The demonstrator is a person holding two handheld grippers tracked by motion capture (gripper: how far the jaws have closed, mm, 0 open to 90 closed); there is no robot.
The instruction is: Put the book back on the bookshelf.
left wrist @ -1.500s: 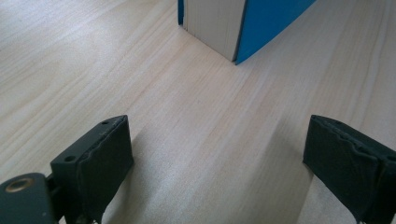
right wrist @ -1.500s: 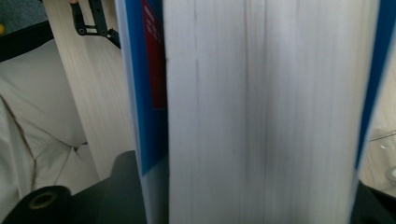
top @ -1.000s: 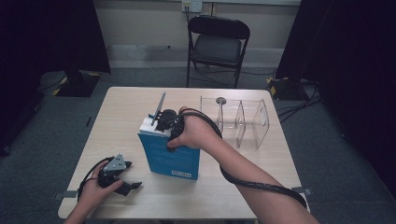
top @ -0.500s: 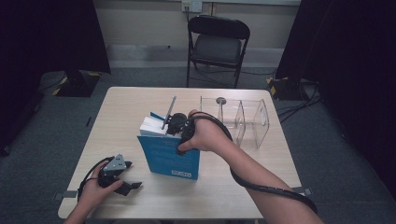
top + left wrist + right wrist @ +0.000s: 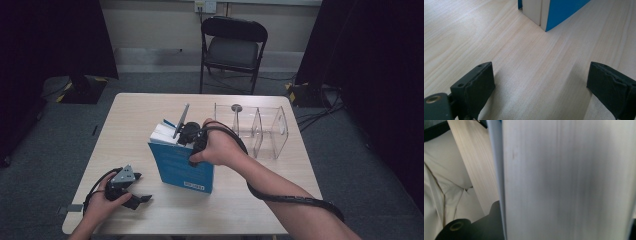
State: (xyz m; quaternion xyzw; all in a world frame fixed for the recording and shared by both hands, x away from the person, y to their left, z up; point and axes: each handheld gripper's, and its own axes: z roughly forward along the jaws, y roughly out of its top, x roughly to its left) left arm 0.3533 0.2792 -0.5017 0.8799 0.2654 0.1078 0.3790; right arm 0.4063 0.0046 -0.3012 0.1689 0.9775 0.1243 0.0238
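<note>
Book: blue-covered book (image 5: 182, 167) stands upright at desk (image 5: 135, 115) centre, white page block up, tilted slightly.
Hidden: right gripper (image 5: 187, 134) fingertips sit behind the page block; the right gripper view is blurred pages (image 5: 569, 180).
Right fingers: have just been closing, clamped on the book's top.
Left gripper (image 5: 131, 192): rests at 7 o'clock of the book, fingers (image 5: 477, 85) wide apart over bare wood.
Clear organiser (image 5: 260, 130): at 2 o'clock.

Thick blue-covered book (image 5: 181, 165) stands upright on its edge mid-table, white pages facing up
</note>
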